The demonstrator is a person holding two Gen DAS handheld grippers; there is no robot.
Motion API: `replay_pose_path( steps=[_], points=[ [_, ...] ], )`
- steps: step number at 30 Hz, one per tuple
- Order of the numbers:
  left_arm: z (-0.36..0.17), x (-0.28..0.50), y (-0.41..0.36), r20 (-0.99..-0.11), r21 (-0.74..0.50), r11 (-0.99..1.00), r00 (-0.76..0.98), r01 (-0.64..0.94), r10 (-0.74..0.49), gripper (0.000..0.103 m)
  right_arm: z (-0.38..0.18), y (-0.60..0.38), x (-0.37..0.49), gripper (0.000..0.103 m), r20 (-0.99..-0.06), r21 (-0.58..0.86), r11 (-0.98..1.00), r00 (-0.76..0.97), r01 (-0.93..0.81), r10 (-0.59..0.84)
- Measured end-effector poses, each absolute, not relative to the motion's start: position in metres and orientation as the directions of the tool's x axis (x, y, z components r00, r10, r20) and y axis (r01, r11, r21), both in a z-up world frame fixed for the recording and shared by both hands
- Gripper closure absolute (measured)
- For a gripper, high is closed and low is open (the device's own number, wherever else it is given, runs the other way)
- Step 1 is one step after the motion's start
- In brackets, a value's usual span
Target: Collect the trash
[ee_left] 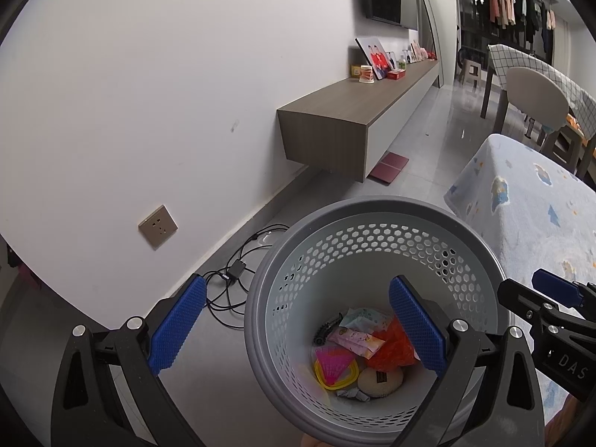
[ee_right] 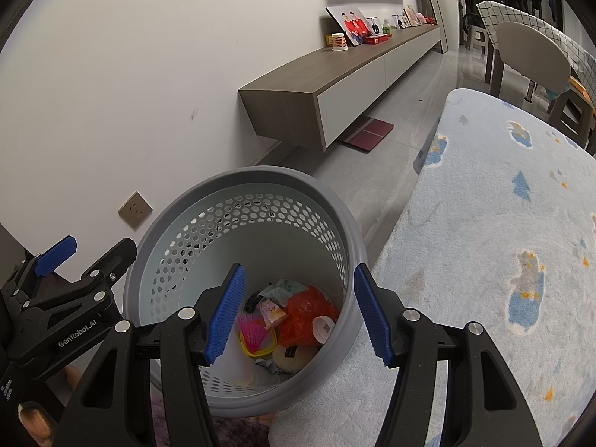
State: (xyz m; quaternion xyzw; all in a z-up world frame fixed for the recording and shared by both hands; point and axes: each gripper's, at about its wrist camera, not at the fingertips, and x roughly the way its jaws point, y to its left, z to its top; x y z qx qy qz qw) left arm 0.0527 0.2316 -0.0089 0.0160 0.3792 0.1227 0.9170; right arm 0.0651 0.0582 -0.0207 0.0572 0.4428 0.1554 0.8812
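A grey perforated trash basket stands on the floor and also shows in the right wrist view. Inside lie an orange plastic bag, a pink and yellow toy, wrappers, a round beige pad and a white cap. My left gripper is open and empty, its right finger over the basket, its left finger outside. My right gripper is open and empty above the basket's mouth.
A blue patterned blanket-covered surface lies right of the basket. A floating wooden cabinet holds photos and a cup. Black cables lie on the floor by a wall socket. A chair and table stand far right.
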Motion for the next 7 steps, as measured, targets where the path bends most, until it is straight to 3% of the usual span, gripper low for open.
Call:
replay_pose_path(
  steps=[7],
  points=[
    [-0.0091, 0.0525, 0.2322, -0.694, 0.121, 0.970, 0.681, -0.213, 0.236, 0.006, -0.0219, 0.0587, 0.0648, 0.045, -0.762, 0.238, 0.945, 0.560, -0.225, 0.325]
  ],
)
